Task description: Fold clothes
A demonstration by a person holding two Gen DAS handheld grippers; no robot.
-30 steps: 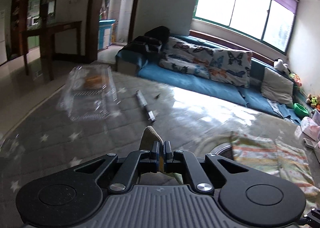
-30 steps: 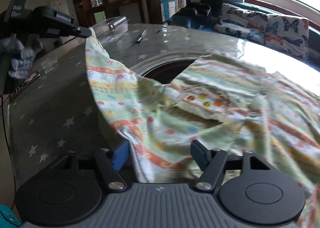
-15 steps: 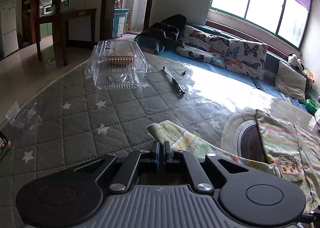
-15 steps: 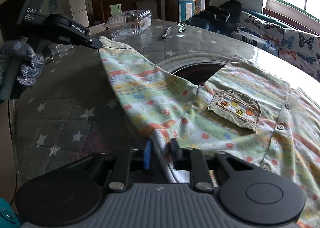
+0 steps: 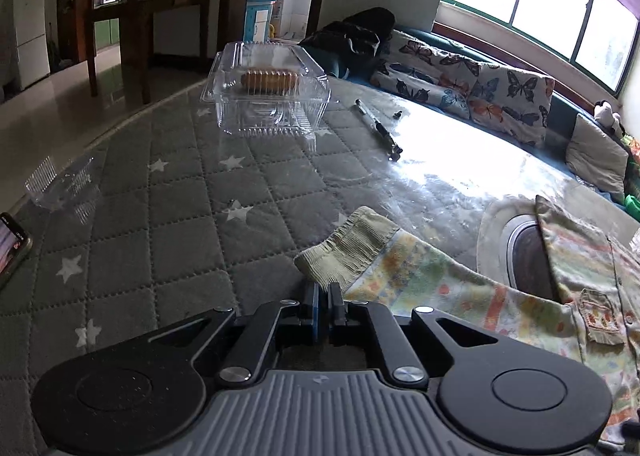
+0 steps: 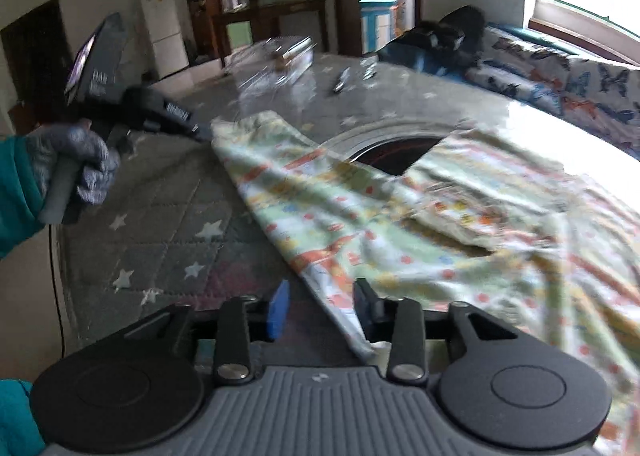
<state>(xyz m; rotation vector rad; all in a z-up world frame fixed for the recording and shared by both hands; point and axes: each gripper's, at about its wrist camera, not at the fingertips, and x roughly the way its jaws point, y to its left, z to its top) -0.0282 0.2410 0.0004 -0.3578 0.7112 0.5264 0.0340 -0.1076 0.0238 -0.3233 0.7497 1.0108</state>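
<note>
A pale green child's shirt with orange and yellow stripes and a small chest pocket lies spread on the grey quilted star-print table cover. Its long sleeve stretches left and ends in a ribbed cuff. My left gripper is shut on the near edge of that cuff, low over the cover. From the right wrist view it is the black left gripper, held by a gloved hand. My right gripper has its jaws opening. The shirt's lower edge runs between them, close to the right finger, with no pad pressing it.
A clear plastic box with a bread roll inside stands at the far side. A pen lies to its right. A clear plastic lid and a phone sit at the left edge. A round dark opening lies under the shirt. A sofa runs behind.
My left gripper has sunk with the cuff down to the table cover. My right gripper closed on the shirt's edge, then parted again, and shifted a little.
</note>
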